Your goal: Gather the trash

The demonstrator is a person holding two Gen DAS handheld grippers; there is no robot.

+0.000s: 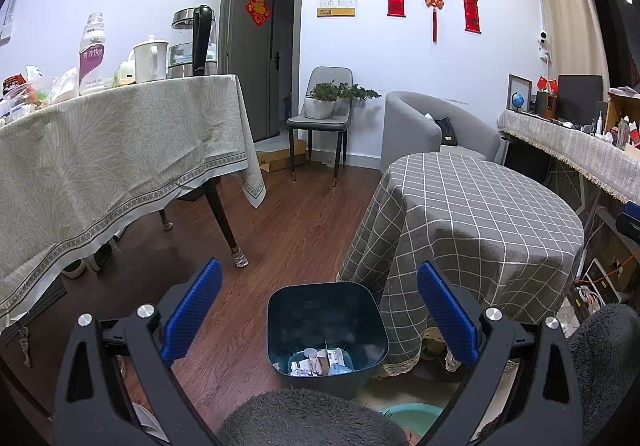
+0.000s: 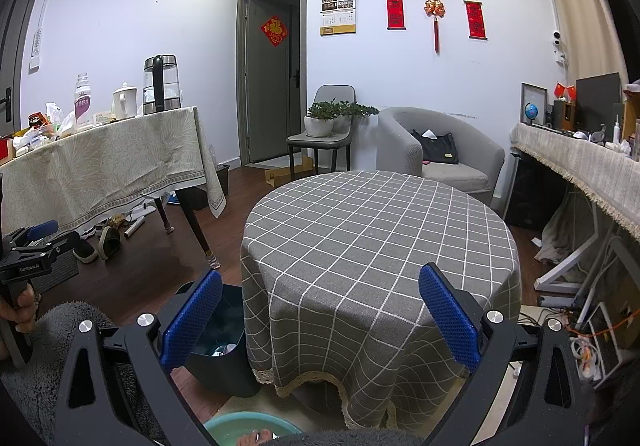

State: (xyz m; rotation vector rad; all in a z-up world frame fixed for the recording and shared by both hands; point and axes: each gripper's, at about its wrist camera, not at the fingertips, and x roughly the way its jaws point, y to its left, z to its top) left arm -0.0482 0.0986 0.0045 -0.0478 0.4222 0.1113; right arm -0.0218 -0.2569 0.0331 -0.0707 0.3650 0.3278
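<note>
A dark teal trash bin point(image 1: 327, 330) stands on the wood floor beside the round table, with several bits of paper and packaging trash point(image 1: 320, 362) in its bottom. My left gripper point(image 1: 319, 296) is open and empty, held above the bin. In the right wrist view the bin point(image 2: 224, 342) shows at the lower left, partly behind my finger. My right gripper point(image 2: 320, 296) is open and empty, over the near edge of the round table with the grey checked cloth point(image 2: 380, 230). The left gripper point(image 2: 36, 242) also shows at the far left of that view.
A long table with a pale cloth point(image 1: 100, 150) stands at the left, holding a kettle point(image 1: 194, 42), a bottle point(image 1: 92, 54) and clutter. A chair with potted plants point(image 1: 324, 106), a grey armchair point(image 2: 436, 150) and a side counter point(image 2: 580, 162) line the back and right. A green basin point(image 2: 240, 428) lies at my feet.
</note>
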